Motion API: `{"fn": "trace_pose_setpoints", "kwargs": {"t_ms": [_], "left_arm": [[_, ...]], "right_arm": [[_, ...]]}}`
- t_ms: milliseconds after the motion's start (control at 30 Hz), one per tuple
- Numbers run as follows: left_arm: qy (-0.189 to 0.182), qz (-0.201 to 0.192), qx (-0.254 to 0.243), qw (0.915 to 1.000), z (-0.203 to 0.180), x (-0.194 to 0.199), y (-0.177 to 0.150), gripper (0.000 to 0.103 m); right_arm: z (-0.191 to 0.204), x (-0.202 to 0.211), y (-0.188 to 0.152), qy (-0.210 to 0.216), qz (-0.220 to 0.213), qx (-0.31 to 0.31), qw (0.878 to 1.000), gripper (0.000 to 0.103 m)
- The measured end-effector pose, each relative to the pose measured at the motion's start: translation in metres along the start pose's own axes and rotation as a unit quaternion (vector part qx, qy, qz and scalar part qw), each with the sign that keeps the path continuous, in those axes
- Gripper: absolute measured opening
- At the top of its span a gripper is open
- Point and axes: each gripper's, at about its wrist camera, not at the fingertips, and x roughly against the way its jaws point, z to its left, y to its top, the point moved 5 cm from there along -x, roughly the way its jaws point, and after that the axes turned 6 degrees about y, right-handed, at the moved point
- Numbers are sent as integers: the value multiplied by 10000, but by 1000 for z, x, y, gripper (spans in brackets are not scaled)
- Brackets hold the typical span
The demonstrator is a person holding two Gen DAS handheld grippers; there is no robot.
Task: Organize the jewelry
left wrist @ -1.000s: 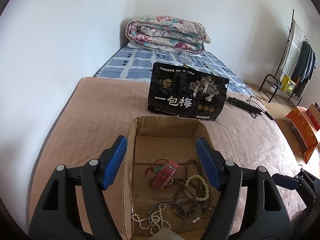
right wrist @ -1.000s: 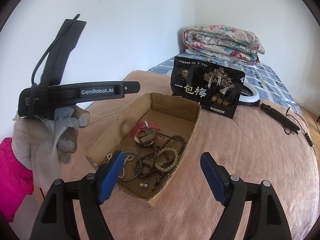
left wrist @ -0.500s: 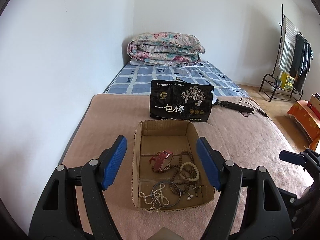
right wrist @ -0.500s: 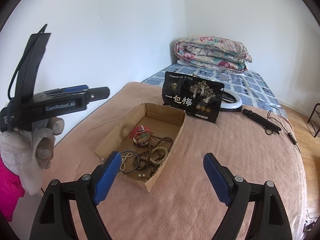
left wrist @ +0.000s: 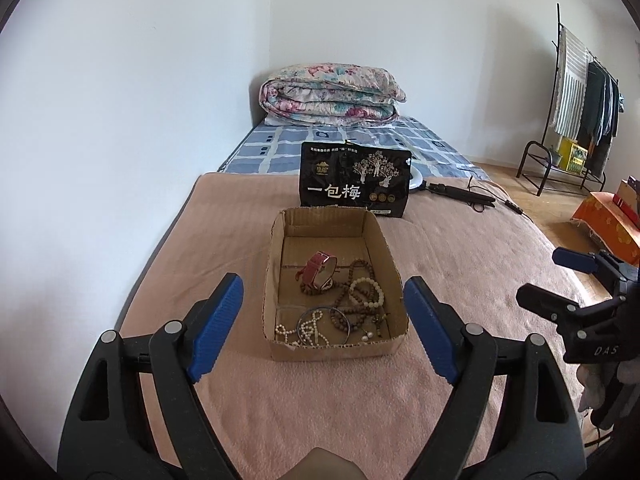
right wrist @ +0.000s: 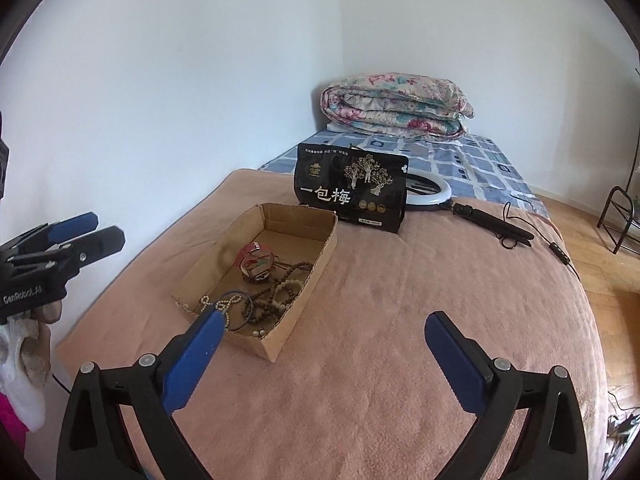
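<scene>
A shallow cardboard box [left wrist: 335, 280] sits on a bed's pink fleece blanket [right wrist: 400, 320], holding the jewelry in a loose tangle: a red-strapped wristwatch [left wrist: 319, 270], a long strand of brown wooden beads [left wrist: 352, 308], a pale bead bracelet [left wrist: 366, 293], a thin dark bangle [left wrist: 323, 319] and a string of small pearls [left wrist: 304, 330]. The left tool [left wrist: 320, 330] hangs above the blanket short of the box's near wall, its blue ribbed pads spread wide and holding nothing; the right tool [right wrist: 320, 356] stands off to the box's right side, equally wide and empty. Everything already lies in the box, a scene that fits either gathered pieces or a heap awaiting sorting. Any pick here would likely call for care: the strands overlap, so lifting one may drag its neighbours, and the corrugated walls are light and could shift. A black printed snack bag [right wrist: 351, 190] stands behind the box.
</scene>
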Motion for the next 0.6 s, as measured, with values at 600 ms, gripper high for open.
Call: {"fn": "trace_pose_setpoints", "kwargs": {"t_ms": [600], "left_arm": [[68, -71, -155, 9998, -17, 28, -20, 99]], "right_arm": [[-7, 4, -5, -160, -70, -76, 9998, 103]]}}
